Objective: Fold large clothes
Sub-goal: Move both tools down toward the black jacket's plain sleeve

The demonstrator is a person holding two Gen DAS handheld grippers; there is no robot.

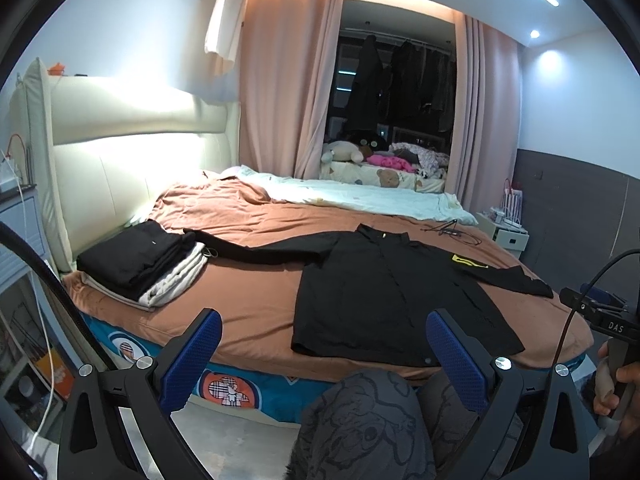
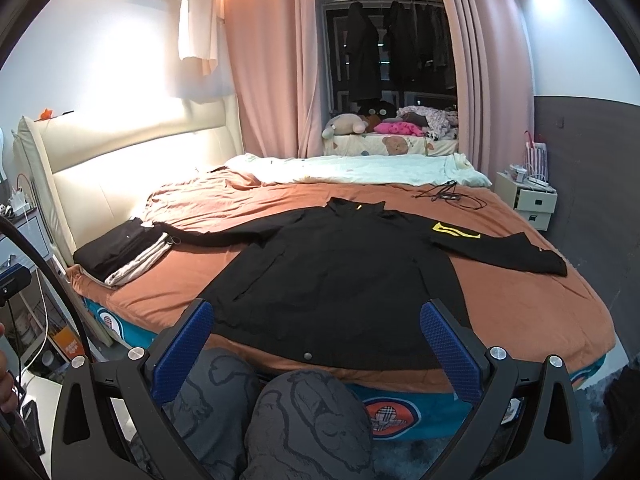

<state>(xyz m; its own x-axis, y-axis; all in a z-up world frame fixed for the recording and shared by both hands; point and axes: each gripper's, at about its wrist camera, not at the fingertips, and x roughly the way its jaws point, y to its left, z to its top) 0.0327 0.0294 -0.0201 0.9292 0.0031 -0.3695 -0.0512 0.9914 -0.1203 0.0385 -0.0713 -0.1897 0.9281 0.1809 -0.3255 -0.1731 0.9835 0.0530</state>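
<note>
Black jacket [image 2: 336,280] lies spread flat on the bed [image 2: 540,304], sleeves out to both sides, hem at the near edge. Folded clothes [image 1: 140,260] are stacked to its left by the headboard. Both the left gripper [image 1: 324,356] and right gripper [image 2: 316,344] hang short of the hem, jaws wide apart and empty. Only the left view shows a hand [image 1: 620,392] on the other handle.
</note>
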